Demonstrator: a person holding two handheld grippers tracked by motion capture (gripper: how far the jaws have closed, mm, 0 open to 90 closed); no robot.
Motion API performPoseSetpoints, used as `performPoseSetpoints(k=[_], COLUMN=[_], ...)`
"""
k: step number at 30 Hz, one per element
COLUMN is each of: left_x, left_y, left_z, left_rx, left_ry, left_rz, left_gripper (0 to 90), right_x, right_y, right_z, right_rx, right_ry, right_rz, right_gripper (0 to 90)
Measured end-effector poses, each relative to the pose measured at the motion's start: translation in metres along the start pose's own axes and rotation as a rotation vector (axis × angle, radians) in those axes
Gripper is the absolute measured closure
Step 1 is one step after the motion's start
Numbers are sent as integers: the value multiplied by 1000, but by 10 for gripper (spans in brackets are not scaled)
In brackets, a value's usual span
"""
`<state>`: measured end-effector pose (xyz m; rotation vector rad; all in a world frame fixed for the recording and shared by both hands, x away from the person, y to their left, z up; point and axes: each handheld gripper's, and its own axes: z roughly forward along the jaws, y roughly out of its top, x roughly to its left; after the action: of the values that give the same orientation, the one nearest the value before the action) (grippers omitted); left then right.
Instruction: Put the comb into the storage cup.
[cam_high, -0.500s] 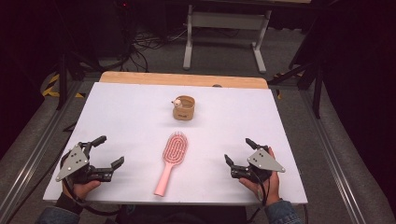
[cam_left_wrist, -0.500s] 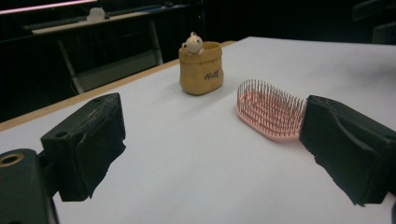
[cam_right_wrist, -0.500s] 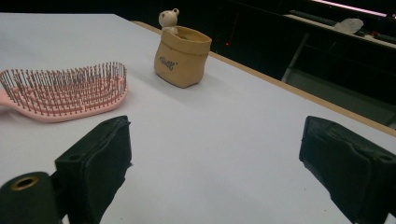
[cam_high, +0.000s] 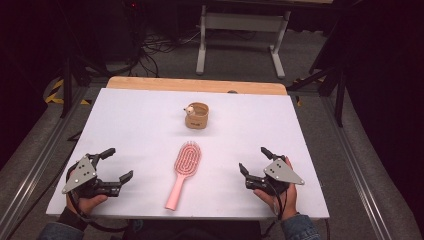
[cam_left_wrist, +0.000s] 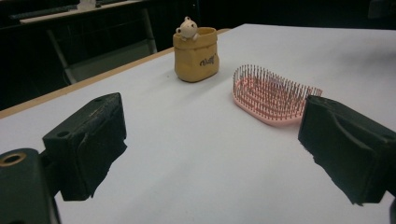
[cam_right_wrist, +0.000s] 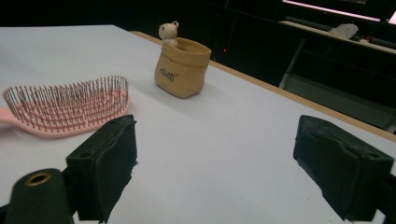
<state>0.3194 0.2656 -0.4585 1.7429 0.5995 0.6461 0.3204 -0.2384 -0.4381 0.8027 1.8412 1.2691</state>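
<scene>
A pink hairbrush (cam_high: 183, 171) lies bristles up in the middle of the white table (cam_high: 140, 125), handle toward the near edge; its head shows as the pink hairbrush (cam_left_wrist: 273, 95) and the pink hairbrush (cam_right_wrist: 65, 109). Behind it stands a tan sack-shaped pot (cam_high: 196, 115) with a small white figure on its rim, also the pot (cam_left_wrist: 196, 53) and the pot (cam_right_wrist: 181, 67). My left gripper (cam_high: 114, 165) rests open at the near left, nothing between its jaws. My right gripper (cam_high: 254, 161) rests open at the near right, likewise holding nothing.
A wooden strip (cam_high: 195, 85) runs along the table's far edge. Beyond it a metal stand (cam_high: 240, 35) and cables lie on the dark floor. Metal rails (cam_high: 30, 170) flank the table.
</scene>
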Motion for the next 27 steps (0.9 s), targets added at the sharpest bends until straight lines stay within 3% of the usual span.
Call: performPoseSetpoints(k=[2, 4, 7, 11, 12, 15, 16, 20, 27], left_x=[0, 0, -1, -1, -1, 1, 1, 2, 2], left_y=[0, 0, 0, 0, -1, -2, -2, -3, -4], left_z=[0, -2, -1, -1, -1, -1, -1, 1, -3], left_rx=[2, -5, 3, 13, 13, 19, 19, 21, 19], left_ry=[3, 11, 10, 10, 10, 11, 11, 3, -5], left_rz=[1, -5, -3, 11, 6, 6, 6, 1, 0], left_gripper=[87, 86, 88, 88, 88, 87, 84, 83, 83], right_x=[1, 5, 9, 17, 24, 34, 34, 59, 108], right_y=[2, 8, 16, 24, 30, 36, 36, 48, 57], right_z=[1, 6, 8, 15, 23, 33, 33, 45, 61], right_rx=[-4, -11, -56, -72, -79, -80, -80, -64, 14], right_ry=[7, 27, 71, 111, 159, 219, 219, 326, 516], right_rz=[4, -9, -2, 0, 9, 12, 12, -7, -50], right_gripper=[162, 282, 379, 486, 582, 717, 717, 867, 900])
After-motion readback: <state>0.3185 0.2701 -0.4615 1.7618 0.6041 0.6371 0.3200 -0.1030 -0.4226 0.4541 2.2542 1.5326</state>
